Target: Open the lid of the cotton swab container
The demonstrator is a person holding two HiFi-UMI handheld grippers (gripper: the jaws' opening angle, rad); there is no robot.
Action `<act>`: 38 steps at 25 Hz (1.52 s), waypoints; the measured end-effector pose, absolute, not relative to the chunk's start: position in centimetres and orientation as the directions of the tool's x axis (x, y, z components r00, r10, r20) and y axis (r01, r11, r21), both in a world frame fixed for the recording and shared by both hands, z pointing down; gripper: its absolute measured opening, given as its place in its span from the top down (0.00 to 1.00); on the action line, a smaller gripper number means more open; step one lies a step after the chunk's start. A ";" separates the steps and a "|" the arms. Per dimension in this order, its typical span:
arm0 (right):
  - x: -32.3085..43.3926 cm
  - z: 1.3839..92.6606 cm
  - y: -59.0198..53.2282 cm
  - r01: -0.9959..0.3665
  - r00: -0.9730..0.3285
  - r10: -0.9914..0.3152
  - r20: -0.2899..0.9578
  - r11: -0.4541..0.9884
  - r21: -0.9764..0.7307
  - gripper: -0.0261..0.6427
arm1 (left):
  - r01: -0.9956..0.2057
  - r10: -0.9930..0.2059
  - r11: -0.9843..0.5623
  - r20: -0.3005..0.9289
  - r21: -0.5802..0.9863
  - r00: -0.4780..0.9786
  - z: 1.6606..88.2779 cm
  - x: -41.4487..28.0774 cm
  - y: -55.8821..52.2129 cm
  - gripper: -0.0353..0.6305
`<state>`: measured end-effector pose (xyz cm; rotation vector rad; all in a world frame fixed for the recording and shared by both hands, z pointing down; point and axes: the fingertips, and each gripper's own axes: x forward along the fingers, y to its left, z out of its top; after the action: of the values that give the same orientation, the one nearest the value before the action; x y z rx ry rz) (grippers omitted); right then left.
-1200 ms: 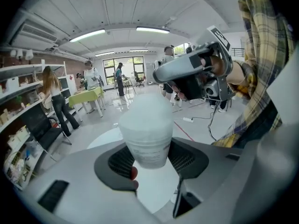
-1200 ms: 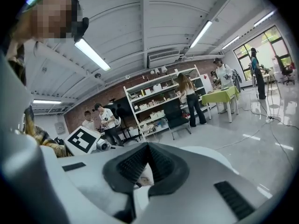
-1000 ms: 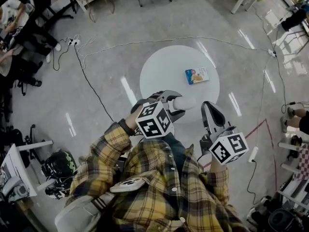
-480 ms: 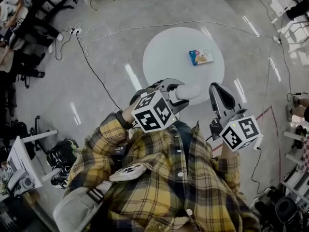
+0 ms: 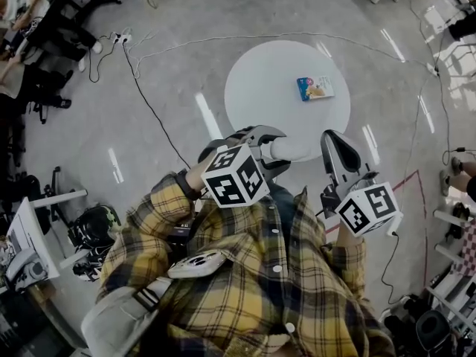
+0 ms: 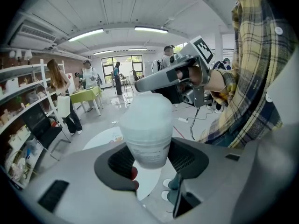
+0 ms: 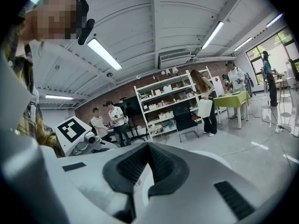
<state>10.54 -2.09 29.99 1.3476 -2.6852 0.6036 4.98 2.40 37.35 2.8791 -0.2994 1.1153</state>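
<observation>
L gripper (image 6: 152,164) has its jaws spread wide and clamped on the container (image 6: 147,143), w/ the pads pressing both sides of its lower body. The container is a translucent white tub, upright btw the jaws in the L gripper view. In the head view it is held in the air over the near edge of the table (image 5: 260,88), just in front of the person's plaid shirt (image 5: 245,281). The lid (image 6: 145,108) looks to be on, but the top is washed out white and the seam is hard to make out.

R gripper (image 7: 147,155) has its jaws pressed together w/ nothing btw them. In the head view it sits just beside the container on the right, w/ a thin gap showing. In the L gripper view its closed tips come in just above and behind the lid. Whether they touch it can't be told from there.

The table is round and white, w/ a small colourful packet (image 5: 315,88) on its far right part, well apart from both grippers. A black cable (image 5: 149,108) runs across the grey floor left of the table. Shelves (image 7: 168,101) and a green table (image 7: 233,99) stand in the background of the R gripper view, w/ several people near them.
</observation>
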 end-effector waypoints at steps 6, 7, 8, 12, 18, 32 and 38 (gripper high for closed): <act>10.1 30.0 -2.4 -0.778 -0.622 -0.745 0.242 0.550 -0.305 0.94 | -0.184 -0.156 -0.983 0.669 -0.030 0.727 37.3 5.1 2.1 0.61; 10.1 29.9 -2.5 -0.777 -0.622 -0.744 0.242 0.551 -0.304 0.94 | -0.182 -0.154 -0.983 0.667 -0.029 0.729 37.2 5.1 2.0 0.61; 10.1 29.8 -2.6 -0.777 -0.623 -0.744 0.240 0.553 -0.302 0.94 | -0.179 -0.151 -0.983 0.666 -0.027 0.731 37.2 5.2 1.9 0.61; 10.1 29.5 -3.0 -0.769 -0.633 -0.740 0.227 0.566 -0.296 0.94 | -0.170 -0.139 -0.985 0.664 -0.018 0.735 37.2 5.3 1.5 0.61; 8.9 27.4 -2.6 -0.687 -0.722 -0.679 0.132 0.680 -0.257 0.93 | -0.148 -0.124 -0.989 0.661 -0.019 0.740 36.8 5.3 1.4 0.61; 5.3 25.5 0.1 -0.307 -0.950 -0.293 0.110 0.941 -0.141 0.52 | -0.056 -0.051 -0.998 0.660 -0.013 0.750 35.8 5.9 1.2 0.61; 4.1 26.3 0.7 -0.239 -0.962 -0.216 0.166 0.962 -0.133 0.50 | -0.021 -0.008 -1.000 0.644 0.012 0.765 35.1 6.2 1.7 0.61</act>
<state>4.06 0.75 26.25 0.3456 -2.9628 0.2289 6.16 1.72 35.12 2.9341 -0.0243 1.0706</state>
